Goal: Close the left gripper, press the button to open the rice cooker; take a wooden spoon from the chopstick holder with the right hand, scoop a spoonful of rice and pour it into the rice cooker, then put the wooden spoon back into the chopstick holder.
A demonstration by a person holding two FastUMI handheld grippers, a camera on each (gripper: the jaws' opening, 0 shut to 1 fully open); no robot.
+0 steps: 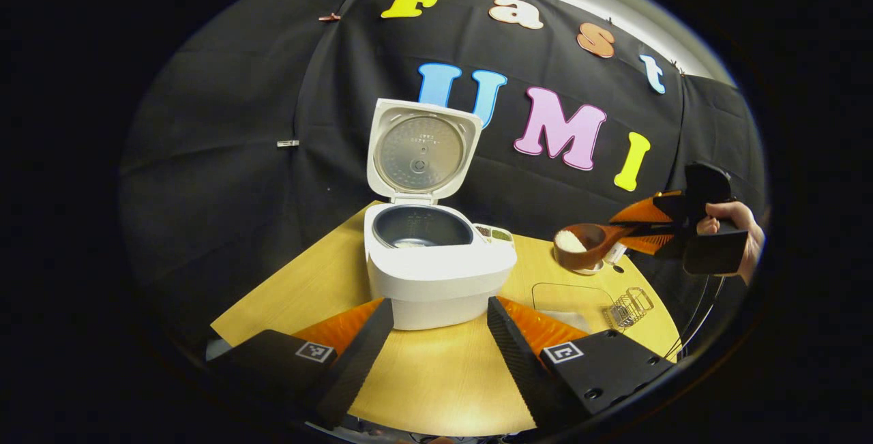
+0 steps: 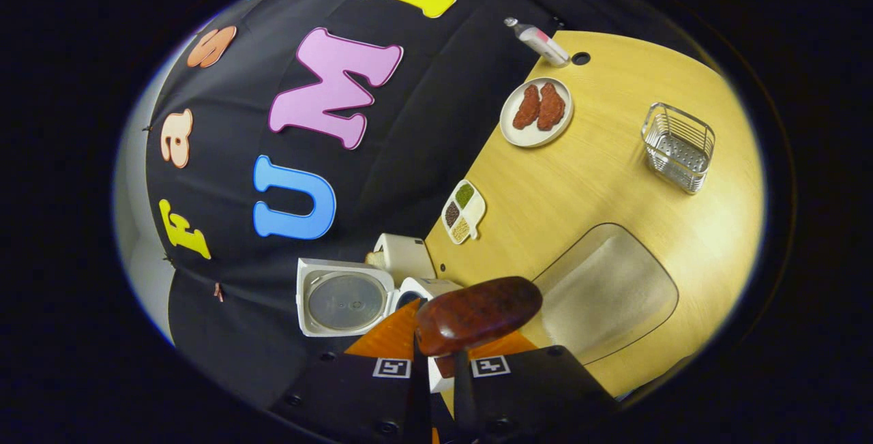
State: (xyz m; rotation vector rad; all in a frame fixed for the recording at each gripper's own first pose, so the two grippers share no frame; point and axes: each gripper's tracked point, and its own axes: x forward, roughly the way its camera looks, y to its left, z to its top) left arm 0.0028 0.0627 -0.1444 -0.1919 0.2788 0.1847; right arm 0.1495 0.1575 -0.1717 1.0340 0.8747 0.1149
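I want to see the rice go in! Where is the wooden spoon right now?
In the left gripper view the wooden spoon, rice in its bowl, is held by the right gripper, in the air right of the open rice cooker.

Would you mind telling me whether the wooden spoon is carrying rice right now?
Loaded: in the left gripper view the wooden spoon held by the right gripper has white rice heaped in its bowl.

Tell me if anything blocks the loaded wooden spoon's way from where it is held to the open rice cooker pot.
Nothing visible does. The wooden spoon, heaped with rice and held by the right tongs, hangs above the table to the side of the rice cooker. The lid stands upright at the back, leaving the pot open.
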